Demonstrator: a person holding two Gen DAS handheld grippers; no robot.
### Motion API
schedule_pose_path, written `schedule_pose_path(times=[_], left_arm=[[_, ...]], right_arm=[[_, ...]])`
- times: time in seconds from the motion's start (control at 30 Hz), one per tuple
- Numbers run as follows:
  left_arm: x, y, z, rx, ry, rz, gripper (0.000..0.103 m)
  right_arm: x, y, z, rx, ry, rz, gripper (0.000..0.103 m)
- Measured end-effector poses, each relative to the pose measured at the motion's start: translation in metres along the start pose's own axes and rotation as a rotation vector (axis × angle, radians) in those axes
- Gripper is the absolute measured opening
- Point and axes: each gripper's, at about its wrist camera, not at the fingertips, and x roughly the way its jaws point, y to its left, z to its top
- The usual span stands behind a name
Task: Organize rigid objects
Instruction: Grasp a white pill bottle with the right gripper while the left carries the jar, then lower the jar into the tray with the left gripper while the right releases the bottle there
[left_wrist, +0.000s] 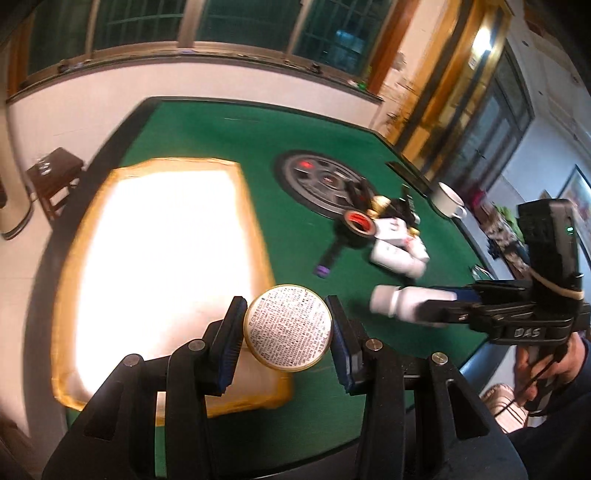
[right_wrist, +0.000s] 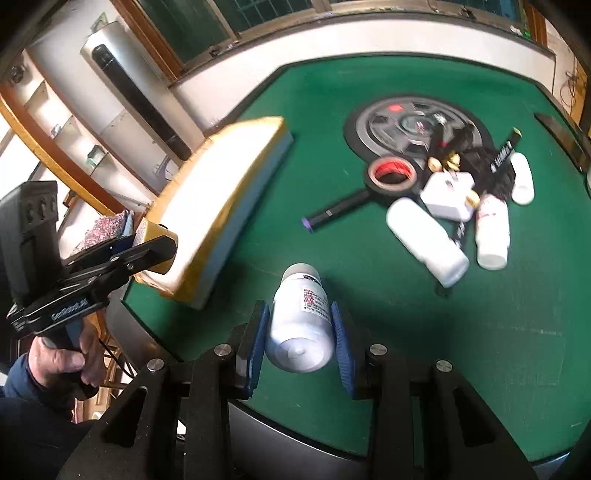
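Note:
My left gripper (left_wrist: 287, 314) is shut on a round gold tin (left_wrist: 288, 332) whose printed face points at the camera; it hangs over the near corner of a white box with yellow-taped edges (left_wrist: 70, 295). My right gripper (right_wrist: 300, 310) is shut on a white pill bottle (right_wrist: 301, 325), cap pointing away, above the green table (right_wrist: 461, 332). In the left wrist view the right gripper (left_wrist: 436, 306) and its bottle (left_wrist: 395, 301) show at the right. The right wrist view has the left gripper (right_wrist: 147, 240) with the tin (right_wrist: 157, 236) at the box's (right_wrist: 221, 206) near end.
A pile lies right of the table's wheel-like centre disc (right_wrist: 391, 122): several white bottles (right_wrist: 424, 236), a tape roll (right_wrist: 393, 173), a white charger (right_wrist: 447, 192) and a black pen with a purple tip (right_wrist: 336, 210). A white mug (left_wrist: 448, 201) stands at the table's right edge.

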Motion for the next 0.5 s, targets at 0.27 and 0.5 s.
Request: schedule_pose_path(times=[0.27,0.5], left_arm=[[-0.006,0.041,0.002,-0.046,-0.002,0.044,0.041],[0.002,0.069,0.009,-0.028,0.046,0.057,0.041]], right_arm=[[0.008,0.048,0.037,-0.054,-0.045,0.060,0.031],[0.047,0.088,0.069,-0.053,-0.040,0.100,0.031]])
